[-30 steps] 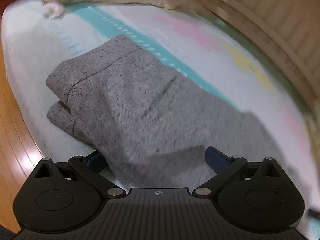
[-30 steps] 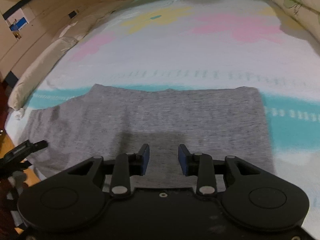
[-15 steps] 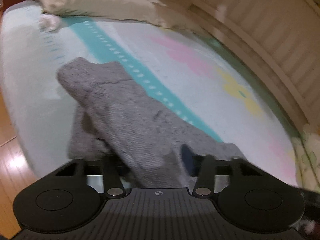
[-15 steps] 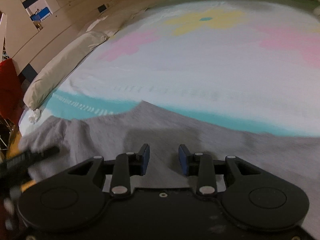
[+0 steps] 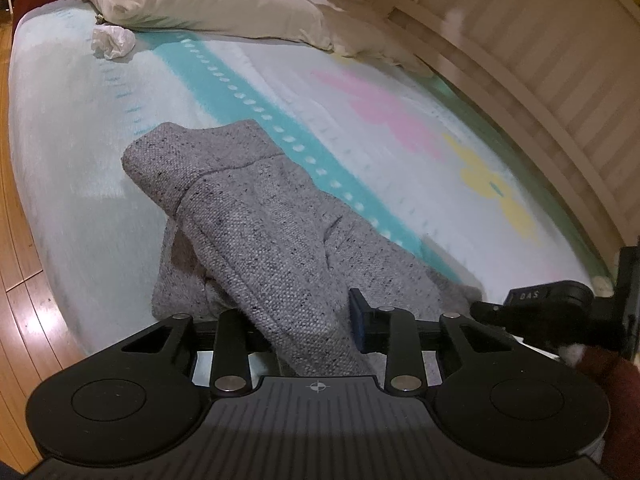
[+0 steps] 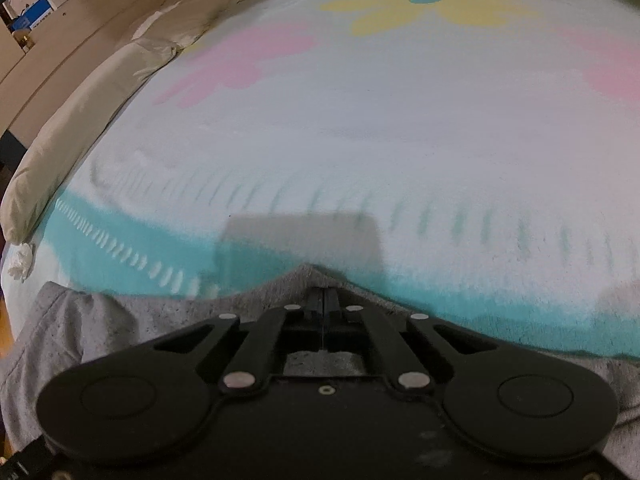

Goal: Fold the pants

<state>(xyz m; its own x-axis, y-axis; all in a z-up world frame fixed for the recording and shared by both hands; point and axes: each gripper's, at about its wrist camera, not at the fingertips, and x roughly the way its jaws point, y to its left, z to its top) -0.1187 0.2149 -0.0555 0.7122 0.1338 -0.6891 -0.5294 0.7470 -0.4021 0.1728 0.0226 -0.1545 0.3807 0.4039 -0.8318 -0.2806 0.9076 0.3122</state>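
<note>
Grey speckled pants (image 5: 260, 220) lie on a bed, bunched into a raised ridge in the left wrist view. My left gripper (image 5: 296, 314) is closing on that ridge; the blue pad (image 5: 358, 320) presses the cloth and the other finger is hidden behind it. In the right wrist view the pants (image 6: 120, 320) fill the lower edge. My right gripper (image 6: 322, 298) is shut on their far edge, which rises to a peak at the fingertips. The right gripper's black body (image 5: 536, 308) also shows at the right of the left wrist view.
The bed's blanket (image 5: 400, 120) is white with a teal stripe and pink and yellow flowers. A beige pillow (image 5: 200, 4) and a crumpled white tissue (image 5: 112, 42) lie at the far end. Wooden floor (image 5: 16, 280) runs along the left, a slatted panel (image 5: 540, 60) along the right.
My left gripper went from wide open to gripping the pants, pulling them into a lifted ridge. My right gripper slid left along the pants and shut on their edge.
</note>
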